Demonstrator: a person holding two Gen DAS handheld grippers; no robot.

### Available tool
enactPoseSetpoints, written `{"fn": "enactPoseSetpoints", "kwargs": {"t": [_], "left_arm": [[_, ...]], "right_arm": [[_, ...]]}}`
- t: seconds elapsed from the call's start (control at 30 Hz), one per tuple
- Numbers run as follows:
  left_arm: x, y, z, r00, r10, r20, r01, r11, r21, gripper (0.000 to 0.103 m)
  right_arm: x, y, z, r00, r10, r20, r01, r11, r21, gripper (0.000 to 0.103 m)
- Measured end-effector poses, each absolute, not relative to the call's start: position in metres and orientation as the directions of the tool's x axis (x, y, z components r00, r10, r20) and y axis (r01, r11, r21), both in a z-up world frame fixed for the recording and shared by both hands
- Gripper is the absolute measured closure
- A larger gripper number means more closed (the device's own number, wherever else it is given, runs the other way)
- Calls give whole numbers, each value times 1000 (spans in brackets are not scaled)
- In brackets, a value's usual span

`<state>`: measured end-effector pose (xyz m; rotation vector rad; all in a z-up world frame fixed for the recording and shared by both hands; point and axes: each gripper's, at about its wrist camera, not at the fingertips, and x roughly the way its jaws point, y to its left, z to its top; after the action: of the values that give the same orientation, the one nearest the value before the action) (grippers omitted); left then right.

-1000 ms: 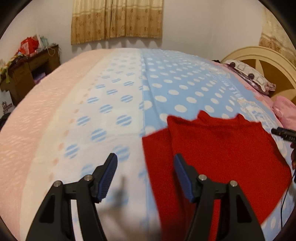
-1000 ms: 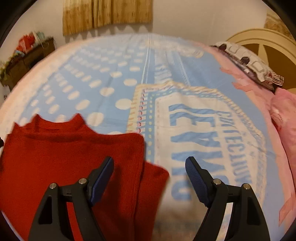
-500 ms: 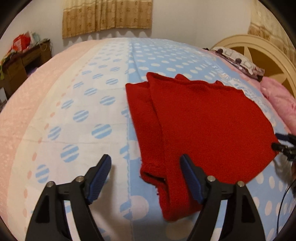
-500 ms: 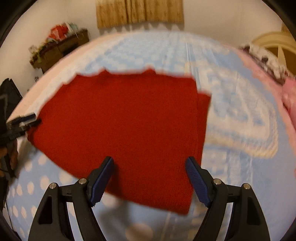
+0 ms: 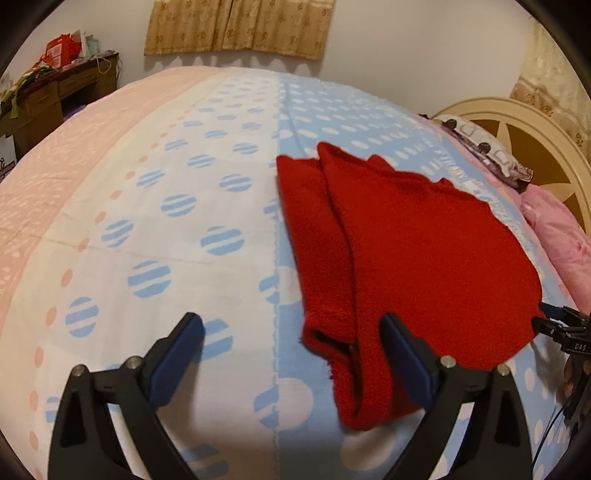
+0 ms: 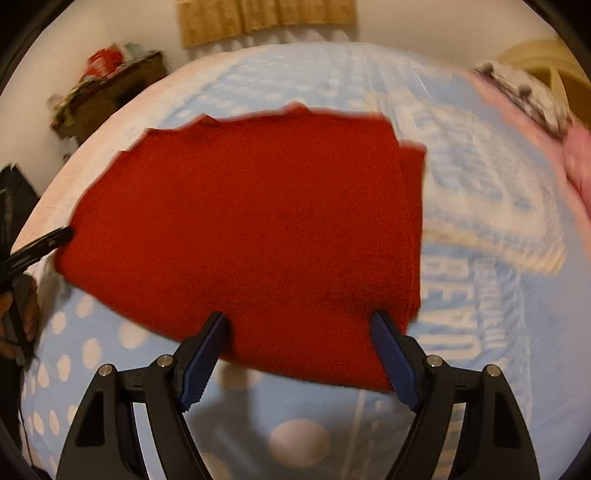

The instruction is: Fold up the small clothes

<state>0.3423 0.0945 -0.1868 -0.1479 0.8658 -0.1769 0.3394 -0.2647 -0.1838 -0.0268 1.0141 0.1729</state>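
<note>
Spread across the bed (image 5: 155,229), a half-folded red sweater (image 5: 424,251) lies centre frame between the left gripper (image 5: 291,354) and right gripper (image 6: 297,354), whose jaws stand apart and empty, the left's having just been opening, and an off-edge pinch could skew the fold.

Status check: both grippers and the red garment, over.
Left gripper jaws just opened, empty. Right gripper open, empty. Red garment flat on bedspread, sides folded in. Nothing obstructing.

Red garment (image 5: 424,251): thick knitted or fleece-like cloth, matt, fuzzy nap, rough edges. Bedspread (image 5: 192,206): soft woven cloth, matt, printed with dots. Left gripper (image 5: 291,354) and right gripper (image 6: 297,354): black matt plastic arms, small shiny metal screws, blue ribbed pads, probably rubber. Headboard (image 5: 517,125): cream, smooth, slightly glossy. Desk (image 5: 55,99): dark wood. Curtain (image 5: 240,26): patterned cloth.
</note>
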Motion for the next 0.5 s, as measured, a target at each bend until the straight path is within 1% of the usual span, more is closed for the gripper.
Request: {"fn": "enactPoseSetpoints", "kwargs": {"t": [0.1,0.2,0.27,0.37,0.47,0.5], "left_arm": [[341,95,-188,630,-175,-757,85,984,-157,3],[341,104,-193,613,-216,-760,76,974,-215,1],[341,102,-194,601,-211,-771,81,976,-204,0],[337,97,-195,605,-181,-775,84,983,-164,0],[337,101,-196,600,-194,-776,82,980,-182,0],[337,101,-196,601,-194,-775,82,980,-182,0]], "right_arm": [[332,-265,-172,538,113,-835,-134,990,47,23],[327,-255,-156,583,112,-805,-145,989,33,23],[331,-238,-151,577,137,-805,-192,981,29,23],[340,-212,-157,562,157,-812,-244,970,18,23],[352,-194,-182,491,162,-856,-263,964,32,23],[354,-193,-187,499,144,-854,-249,968,18,22]]}}
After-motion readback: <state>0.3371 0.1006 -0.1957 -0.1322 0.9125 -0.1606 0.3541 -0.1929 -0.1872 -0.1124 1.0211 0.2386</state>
